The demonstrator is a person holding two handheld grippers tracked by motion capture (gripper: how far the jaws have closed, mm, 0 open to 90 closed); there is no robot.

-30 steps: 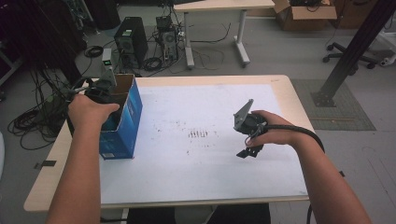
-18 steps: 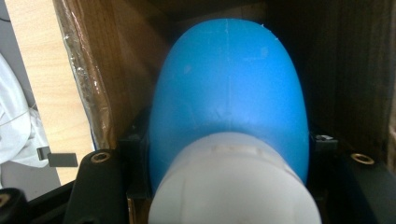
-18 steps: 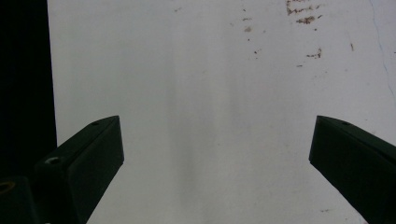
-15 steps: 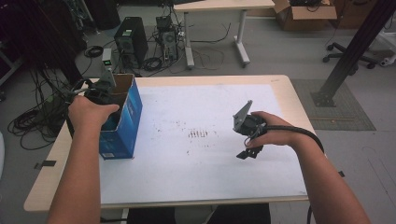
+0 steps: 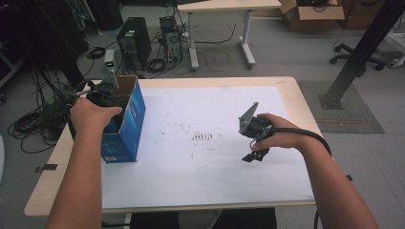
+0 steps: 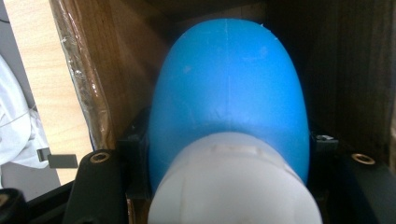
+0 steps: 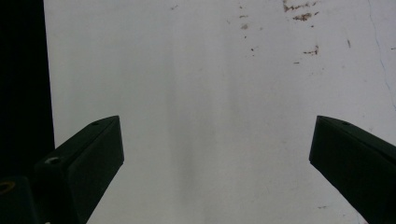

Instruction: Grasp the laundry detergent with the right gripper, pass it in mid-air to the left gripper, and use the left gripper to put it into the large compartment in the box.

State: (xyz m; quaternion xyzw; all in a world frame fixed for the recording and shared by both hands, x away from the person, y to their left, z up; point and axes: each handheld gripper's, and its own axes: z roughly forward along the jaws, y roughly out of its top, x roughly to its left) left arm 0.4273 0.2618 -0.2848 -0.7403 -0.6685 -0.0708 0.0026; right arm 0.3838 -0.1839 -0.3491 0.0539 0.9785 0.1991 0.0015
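Blue-and-white bulb-shaped thing [image 6: 229,116], rounded blue at the far end and white at the near end, is sitting between the left tool's [image 6: 229,154] jaws in the left gripper view, with both black jaws pressing against its sides. Its near end is running off the bottom of that view, so what it is stays hard to tell. It is lying inside the box [image 5: 125,125], with brown cardboard walls closing in around it and a taped edge showing at the left.

In the high view the box is standing upright near the worktop's [image 5: 282,83] left edge, blue outside and open at the top. The left hand [image 5: 90,113] is reaching over that opening, and the left tool [image 5: 102,93] is dipping into it, so its jaws and the thing they are gripping are hidden from above.

The right tool [image 5: 252,155] is hovering over the white sheet [image 5: 191,171] covering the worktop, well apart from the box, with the right hand [image 5: 277,133] wrapping around it. In the right gripper view its jaws are standing wide apart with nothing between them, and the sheet below is carrying small brown specks. A faint patch of dark marks [image 5: 204,137] is sitting near the sheet's middle.

Beyond the worktop, a computer tower [image 5: 133,43] and tangled cables [image 5: 28,124] are lying on the floor.
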